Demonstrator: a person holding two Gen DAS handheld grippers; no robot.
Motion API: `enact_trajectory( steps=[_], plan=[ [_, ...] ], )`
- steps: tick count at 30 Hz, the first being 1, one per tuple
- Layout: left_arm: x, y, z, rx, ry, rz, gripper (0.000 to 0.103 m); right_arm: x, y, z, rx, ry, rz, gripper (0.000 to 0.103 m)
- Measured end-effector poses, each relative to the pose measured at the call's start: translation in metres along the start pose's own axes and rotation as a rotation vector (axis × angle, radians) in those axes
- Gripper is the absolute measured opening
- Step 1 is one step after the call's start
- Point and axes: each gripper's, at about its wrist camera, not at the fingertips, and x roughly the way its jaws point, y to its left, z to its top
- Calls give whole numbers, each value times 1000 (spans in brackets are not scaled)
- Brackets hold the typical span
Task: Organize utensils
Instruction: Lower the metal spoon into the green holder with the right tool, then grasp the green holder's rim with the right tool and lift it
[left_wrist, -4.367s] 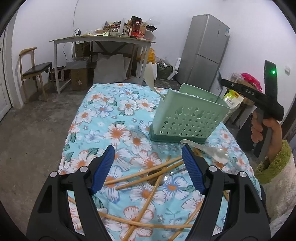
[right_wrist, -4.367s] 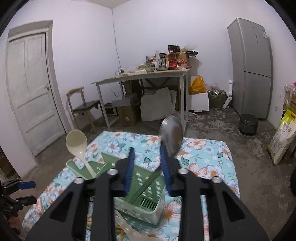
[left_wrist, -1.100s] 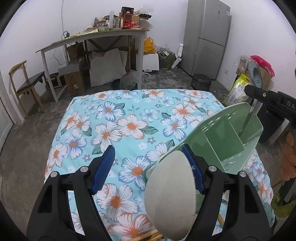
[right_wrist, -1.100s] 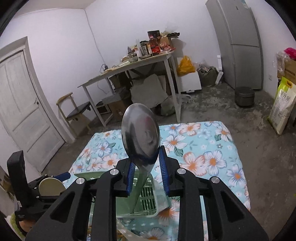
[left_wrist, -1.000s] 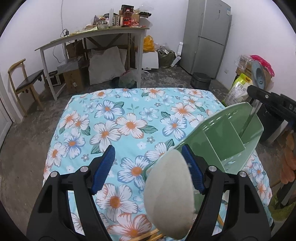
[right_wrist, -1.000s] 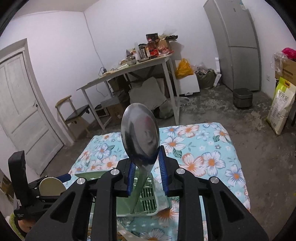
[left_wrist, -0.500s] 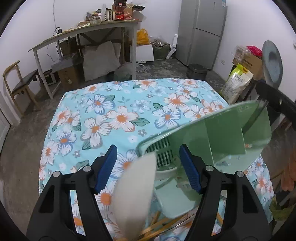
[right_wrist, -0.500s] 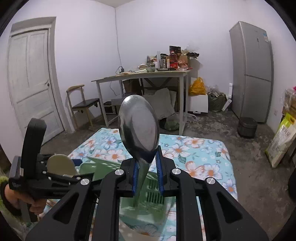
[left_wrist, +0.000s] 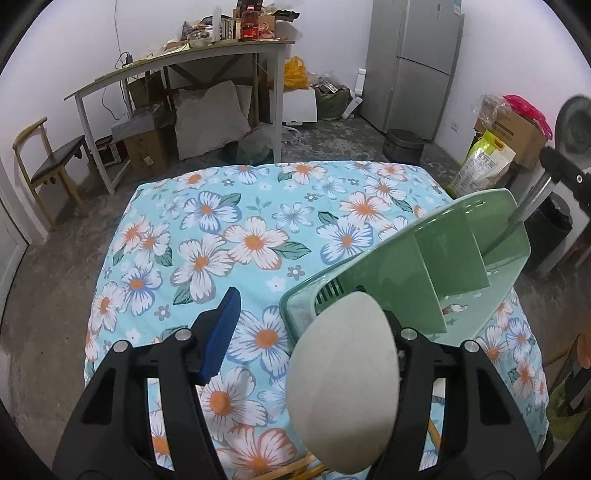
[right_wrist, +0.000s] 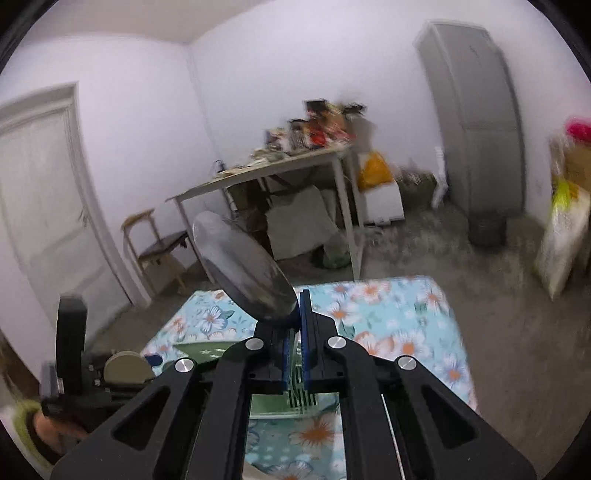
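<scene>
2 spoons (left_wrist: 343, 391), pale and steel (right_wrist: 243, 273).

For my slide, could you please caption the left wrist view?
Left gripper closing beside a pale spoon at the green caddy.

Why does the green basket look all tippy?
The green plastic utensil basket is tilted on the flowered table, not flat, while a metal spoon's handle goes into it. Wooden chopsticks lie loose beside it.
</scene>
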Motion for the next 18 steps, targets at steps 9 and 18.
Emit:
enact_trajectory(
  steps=[9, 18],
  plan=[
    [1, 3, 7, -12, -19, 6, 59, 45, 15, -20, -144, 43, -14, 10],
    [3, 8, 15, -31, -43, -25, 60, 12, -26, -6, 78, 3, 78, 54]
  ],
)
